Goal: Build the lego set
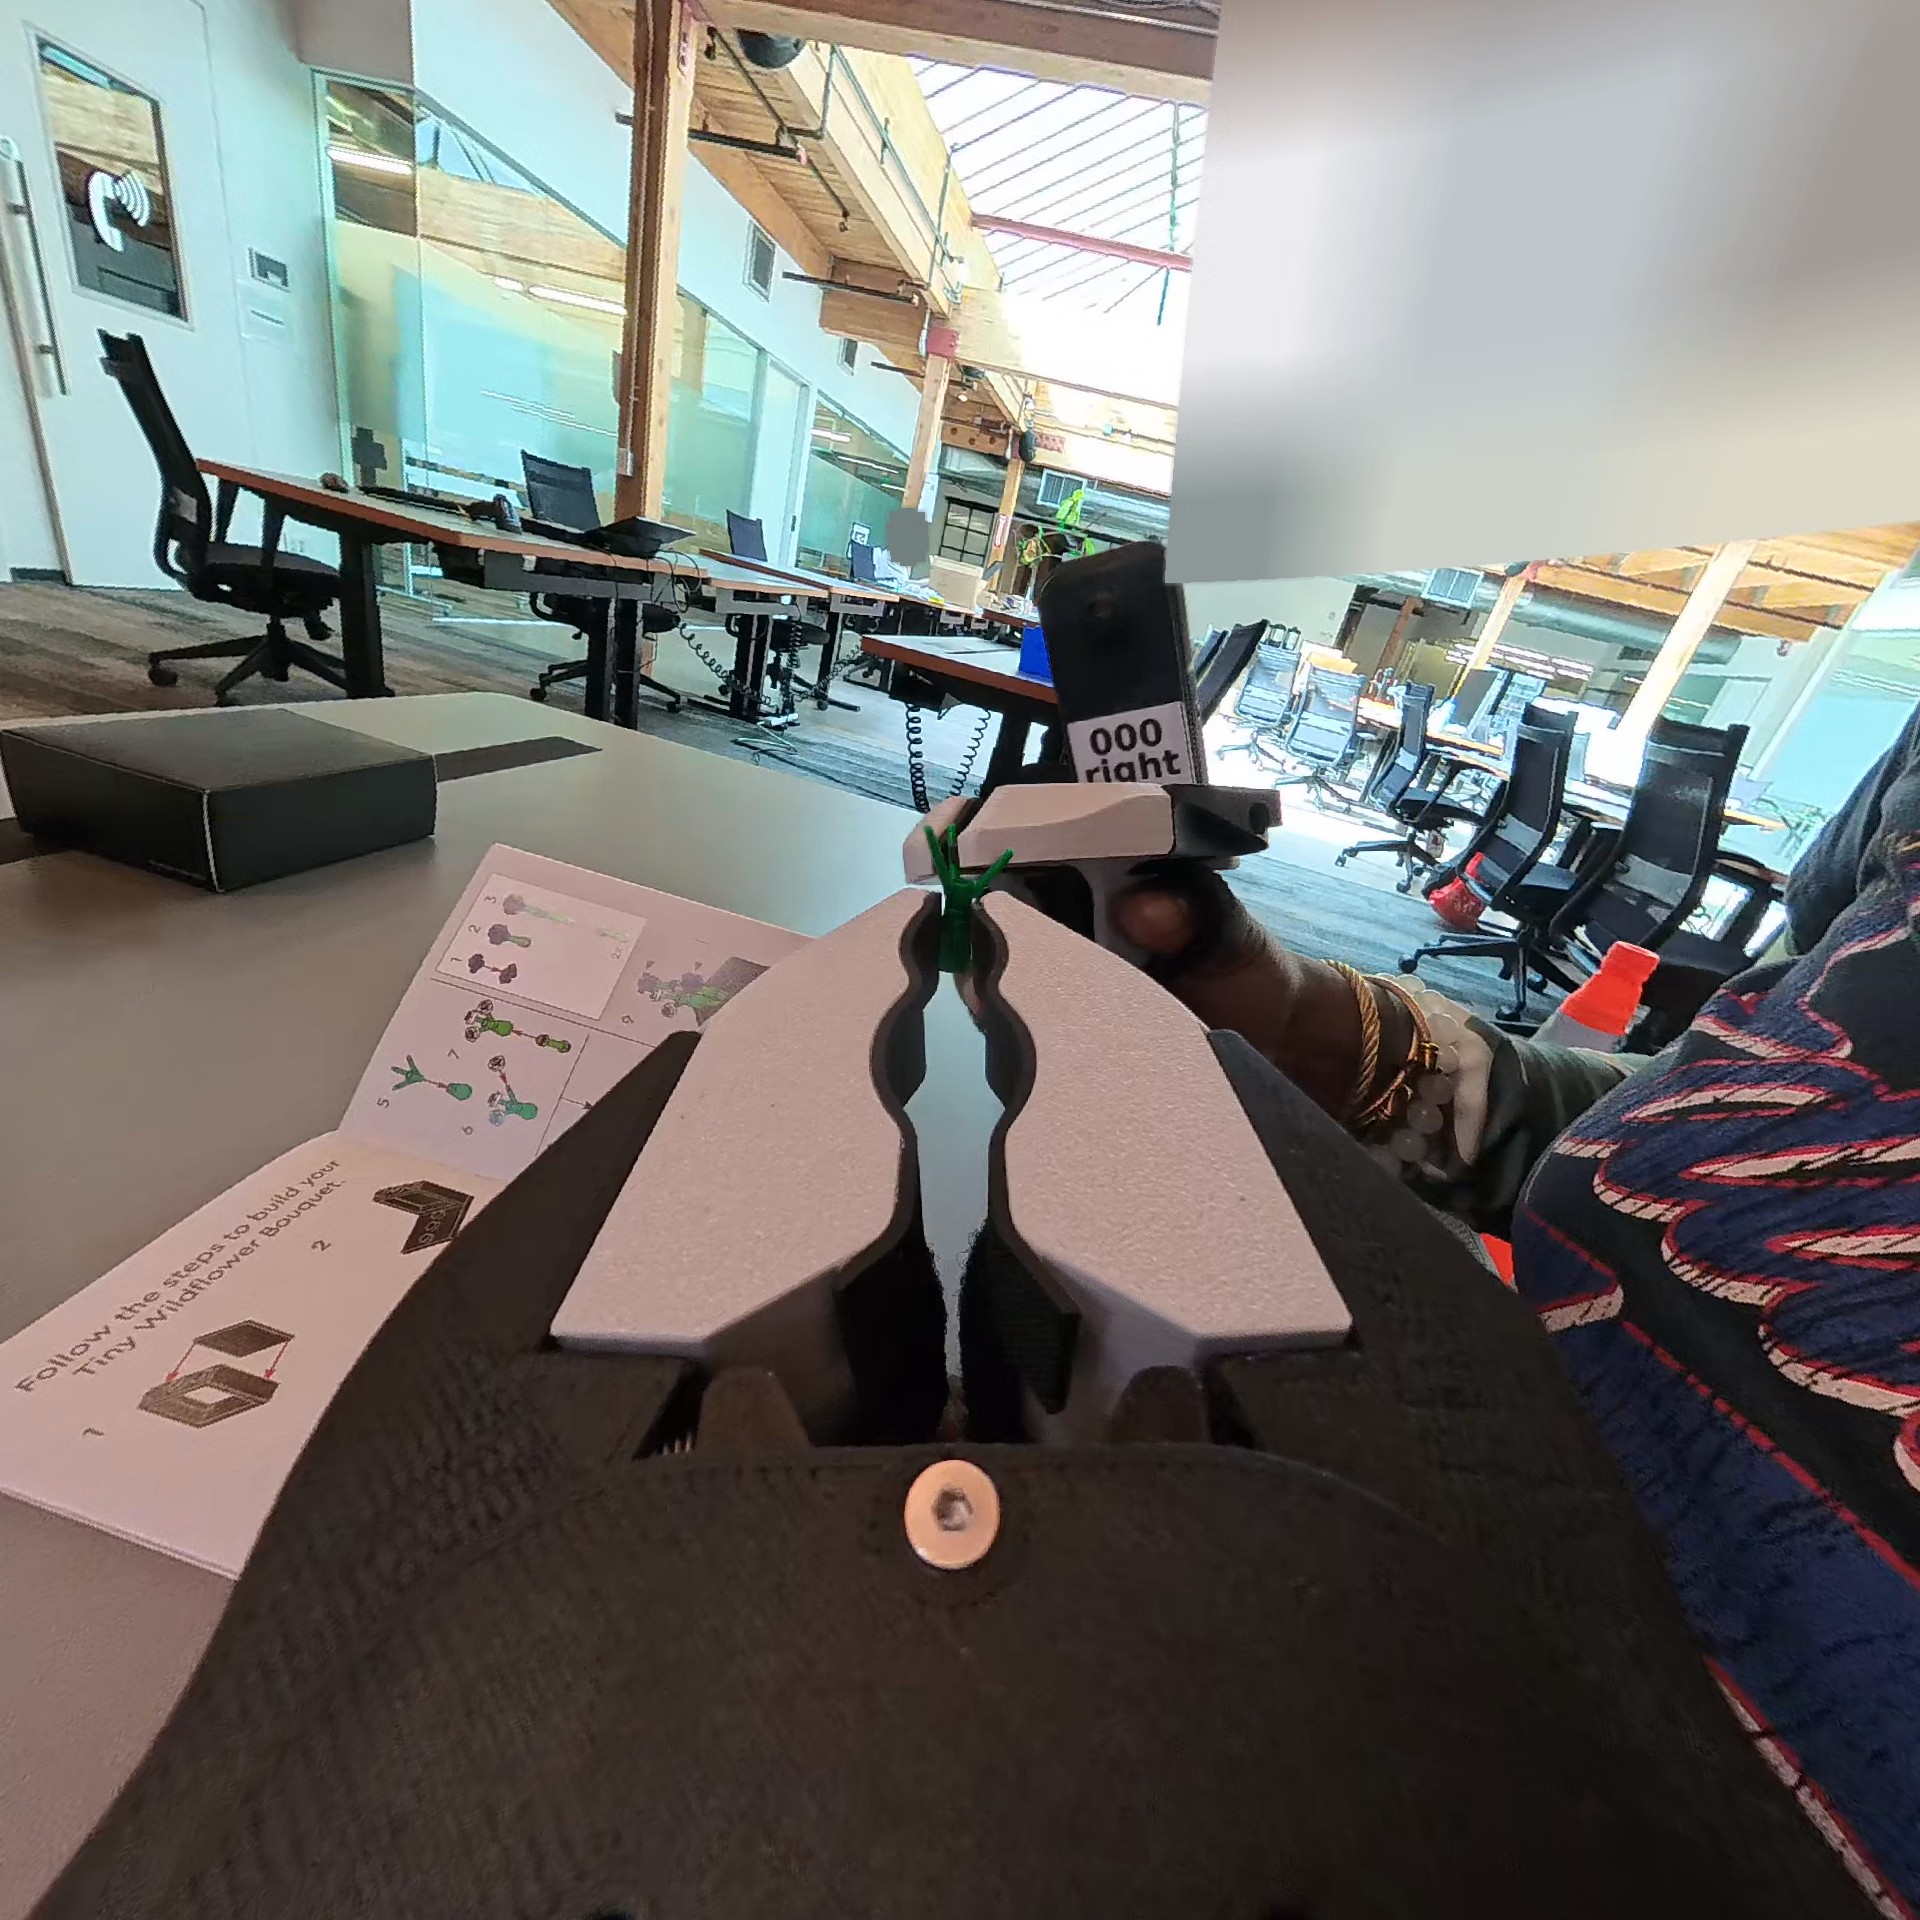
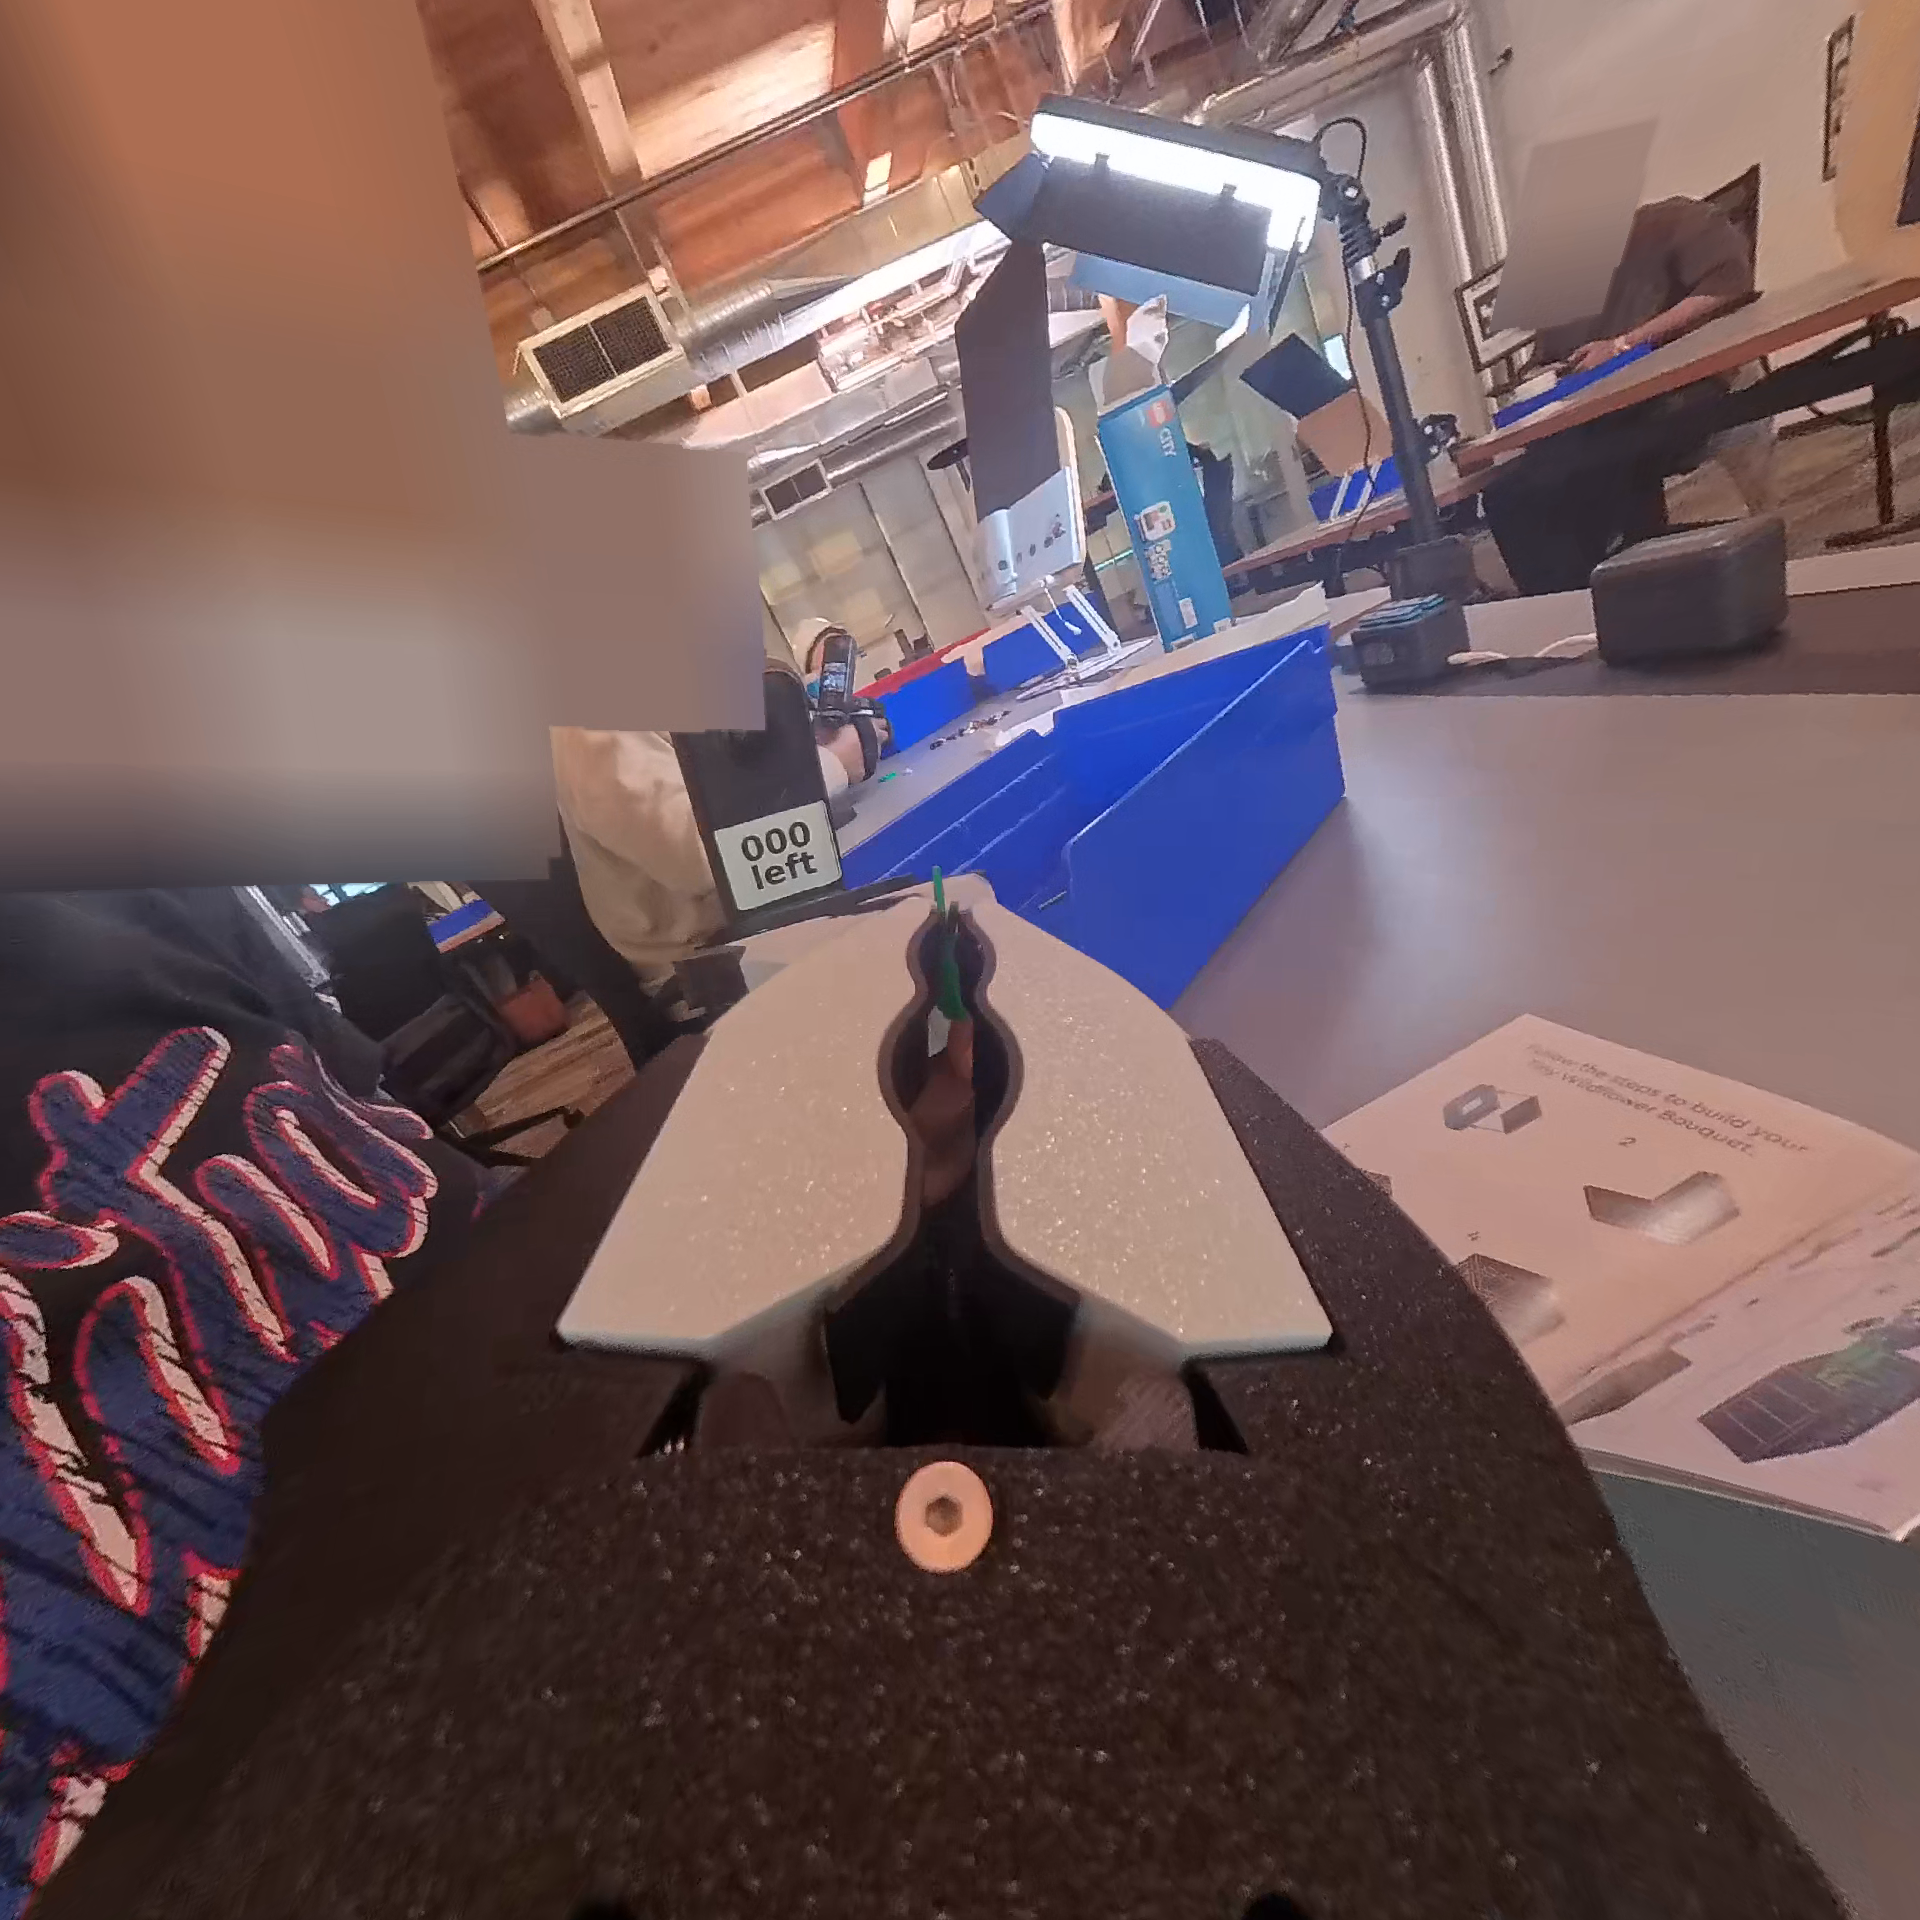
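Note:
My left gripper [image 1: 958,914] is shut on a small green branched stem piece [image 1: 954,883], held up above the table with its prongs pointing out past the fingertips. My right gripper [image 1: 930,847] comes in from the right, and its tips touch the prongs. In the right wrist view my right gripper [image 2: 951,914] has its jaws almost together, with the thin green piece [image 2: 948,977] in the slit between the tips. The left gripper's body [image 2: 779,831] shows just beyond it. The open instruction booklet [image 1: 260,1299] lies on the grey table [image 1: 623,810].
A black box [image 1: 218,790] sits at the table's far left. Blue bins [image 2: 1174,810], a lamp on a stand [image 2: 1174,177] and a grey case [image 2: 1688,582] stand further back. The booklet [image 2: 1662,1247] lies to the right. The person's patterned sleeve [image 1: 1714,1351] is close by. Left and right tips are no more than a few centimetres apart.

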`<state>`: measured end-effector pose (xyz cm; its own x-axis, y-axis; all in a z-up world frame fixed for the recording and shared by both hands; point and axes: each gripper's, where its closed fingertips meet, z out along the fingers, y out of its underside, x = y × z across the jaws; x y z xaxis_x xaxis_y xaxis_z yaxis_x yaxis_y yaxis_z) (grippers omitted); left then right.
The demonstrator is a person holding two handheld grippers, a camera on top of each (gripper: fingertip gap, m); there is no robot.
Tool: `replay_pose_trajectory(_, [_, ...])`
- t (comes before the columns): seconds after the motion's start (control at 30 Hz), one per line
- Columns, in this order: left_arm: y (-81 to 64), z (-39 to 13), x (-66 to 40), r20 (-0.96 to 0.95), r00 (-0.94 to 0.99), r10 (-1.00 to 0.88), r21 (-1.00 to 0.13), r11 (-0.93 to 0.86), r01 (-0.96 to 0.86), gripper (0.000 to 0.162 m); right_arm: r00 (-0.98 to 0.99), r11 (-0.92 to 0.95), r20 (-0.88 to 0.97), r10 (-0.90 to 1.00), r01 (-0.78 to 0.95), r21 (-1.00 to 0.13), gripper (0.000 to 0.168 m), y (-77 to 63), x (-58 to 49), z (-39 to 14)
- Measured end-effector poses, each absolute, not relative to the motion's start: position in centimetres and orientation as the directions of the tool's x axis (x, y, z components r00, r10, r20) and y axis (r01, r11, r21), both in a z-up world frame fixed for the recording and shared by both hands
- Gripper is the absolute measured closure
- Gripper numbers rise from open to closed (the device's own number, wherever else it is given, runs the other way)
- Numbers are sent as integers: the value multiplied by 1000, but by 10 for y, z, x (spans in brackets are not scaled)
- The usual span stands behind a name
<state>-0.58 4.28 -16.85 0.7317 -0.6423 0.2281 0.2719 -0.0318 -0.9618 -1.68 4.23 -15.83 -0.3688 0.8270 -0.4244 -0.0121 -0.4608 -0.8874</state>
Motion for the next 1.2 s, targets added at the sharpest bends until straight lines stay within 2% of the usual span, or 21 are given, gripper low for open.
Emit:
replay_pose_trajectory(0.17, [44, -171, -5, 213, 746, -631, -968, -34, 248, 155, -362, -453, -419, 833, -9, -892, 167, 43, -15, -160])
replay_pose_trajectory(0.3, [43, -170, -12, 208, 781, -589, -974, -49, 222, 138, -357, -420, -386, 850, -18, -907, 166, 46, -9, -160])
replay_pose_trajectory(0.5, [16, -149, -49, 181, 842, -509, -983, -62, 173, 124, -390, -394, -329, 860, -97, -914, 166, 63, 8, -164])
replay_pose_trajectory(0.6, [-4, -146, -99, 109, 922, -371, -988, -140, 61, 125, -402, -403, -320, 858, -141, -904, 166, 66, 14, -159])
replay_pose_trajectory(0.67, [-18, -152, -140, 49, 962, -268, -963, -267, -25, 130, -391, -379, -303, 869, -132, -916, 167, 66, 14, -162])
replay_pose_trajectory(0.73, [-31, -167, -179, 18, 973, -229, -888, -451, -89, 134, -395, -367, -295, 870, -122, -922, 166, 63, 13, -165])
replay_pose_trajectory(0.83, [-39, -202, -236, 19, 978, -209, -687, -713, -139, 135, -416, -374, -295, 860, -122, -919, 167, 60, 12, -165])
replay_pose_trajectory(0.97, [-30, -253, -305, -27, 986, -165, -423, -892, -161, 145, -407, -384, -297, 864, -151, -911, 166, 65, 15, -162])
replay_pose_trajectory(1.2, [-13, -294, -325, 60, 982, -178, -318, -936, -150, 149, -385, -386, -299, 873, -173, -906, 167, 70, 18, -161])
